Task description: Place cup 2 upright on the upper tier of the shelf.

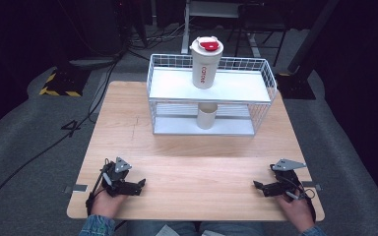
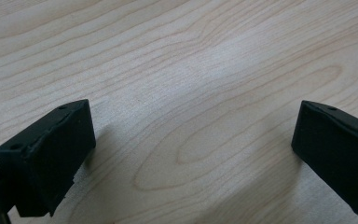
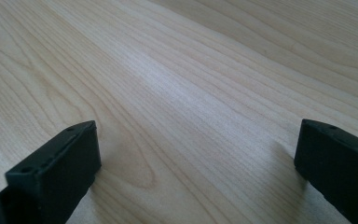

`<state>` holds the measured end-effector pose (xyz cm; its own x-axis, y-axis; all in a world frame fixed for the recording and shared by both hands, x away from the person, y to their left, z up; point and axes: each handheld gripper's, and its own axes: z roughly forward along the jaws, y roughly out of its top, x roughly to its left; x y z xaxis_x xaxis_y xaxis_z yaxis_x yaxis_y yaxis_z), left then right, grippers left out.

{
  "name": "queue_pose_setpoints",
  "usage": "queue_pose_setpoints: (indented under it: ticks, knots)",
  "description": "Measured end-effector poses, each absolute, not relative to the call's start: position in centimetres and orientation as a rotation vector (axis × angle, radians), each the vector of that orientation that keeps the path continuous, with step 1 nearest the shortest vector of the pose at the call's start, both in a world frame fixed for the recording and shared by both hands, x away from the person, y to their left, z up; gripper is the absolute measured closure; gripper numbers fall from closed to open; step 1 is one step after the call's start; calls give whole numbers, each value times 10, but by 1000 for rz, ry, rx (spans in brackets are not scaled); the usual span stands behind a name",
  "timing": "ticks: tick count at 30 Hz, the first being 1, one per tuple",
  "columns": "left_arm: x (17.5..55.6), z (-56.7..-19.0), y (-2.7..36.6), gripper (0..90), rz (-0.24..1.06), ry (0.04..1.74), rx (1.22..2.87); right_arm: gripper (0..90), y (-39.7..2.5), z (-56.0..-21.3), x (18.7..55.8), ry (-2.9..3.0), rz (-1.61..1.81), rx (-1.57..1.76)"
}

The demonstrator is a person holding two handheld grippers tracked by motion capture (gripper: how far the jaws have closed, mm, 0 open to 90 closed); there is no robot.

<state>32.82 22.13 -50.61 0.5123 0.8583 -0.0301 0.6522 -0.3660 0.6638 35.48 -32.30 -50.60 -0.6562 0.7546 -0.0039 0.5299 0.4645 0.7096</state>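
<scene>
White tumbler (image 1: 206,63) upright on wire rack (image 1: 266,73), left tongs (image 1: 141,184) wide, right tongs (image 1: 258,186) wide, empty

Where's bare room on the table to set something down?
The wooden table is bare between the wire rack and both grippers, left gripper, right gripper, plus strips beside the rack. The rack's shelves hold a white bottle above and a cup below.

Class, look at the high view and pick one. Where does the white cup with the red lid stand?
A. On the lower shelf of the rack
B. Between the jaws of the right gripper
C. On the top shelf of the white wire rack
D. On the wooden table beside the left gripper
C: the cup with the red lid stands upright on the top shelf of the wire rack, above a plain cup on the lower shelf.
</scene>
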Motion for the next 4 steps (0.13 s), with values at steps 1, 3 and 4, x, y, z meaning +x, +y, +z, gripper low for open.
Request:
queue_pose_setpoints:
  ticks: [1,3,4]
  knots:
    - [329,-506,222,0,432,1226,2135,5,-323,-506,355,2400,996,1091]
    - [330,-506,221,0,434,1234,2126,5,-323,-506,355,2400,996,1091]
    - [330,-506,221,0,433,1236,2126,5,-323,-506,355,2397,992,1091]
